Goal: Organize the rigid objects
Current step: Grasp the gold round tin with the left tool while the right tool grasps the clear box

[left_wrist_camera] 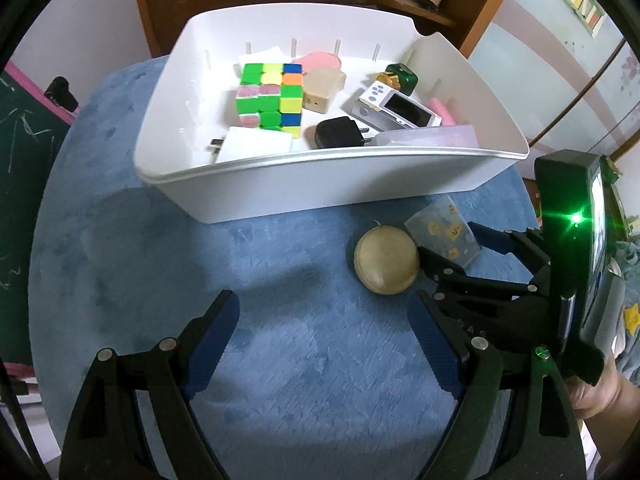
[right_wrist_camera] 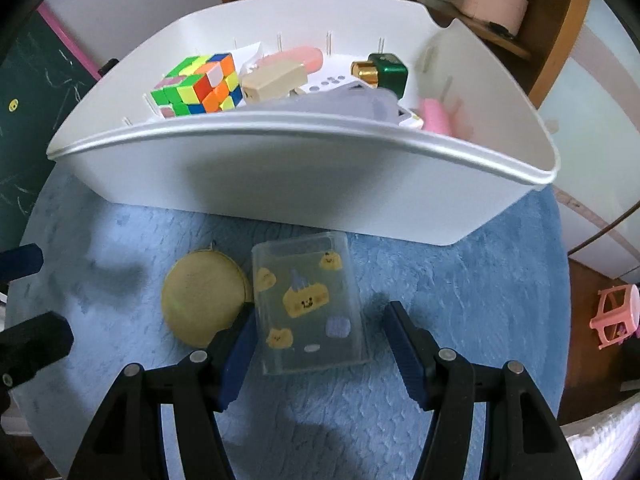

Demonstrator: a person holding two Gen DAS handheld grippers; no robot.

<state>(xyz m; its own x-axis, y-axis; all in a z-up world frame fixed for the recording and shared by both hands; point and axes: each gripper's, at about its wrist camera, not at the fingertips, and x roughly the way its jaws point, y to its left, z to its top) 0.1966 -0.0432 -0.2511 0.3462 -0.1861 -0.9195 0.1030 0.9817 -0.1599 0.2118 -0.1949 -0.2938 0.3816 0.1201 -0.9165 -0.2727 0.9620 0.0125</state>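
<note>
My right tool (right_wrist_camera: 318, 344) is wide open and grips nothing; its blue ribbed pads straddle the clear card box (right_wrist_camera: 308, 308), which lies flat on the blue plush desk (right_wrist_camera: 460, 300), just in front of the white bin (right_wrist_camera: 304, 184). To grasp well, I should lower evenly, centre the box, and close on its smooth long sides without nudging the round tan case (right_wrist_camera: 202, 300) touching it on the left. My left tool (left_wrist_camera: 324, 340) is also open and empty. The bin already holds the cube (left_wrist_camera: 269, 98) and other hard items
</note>
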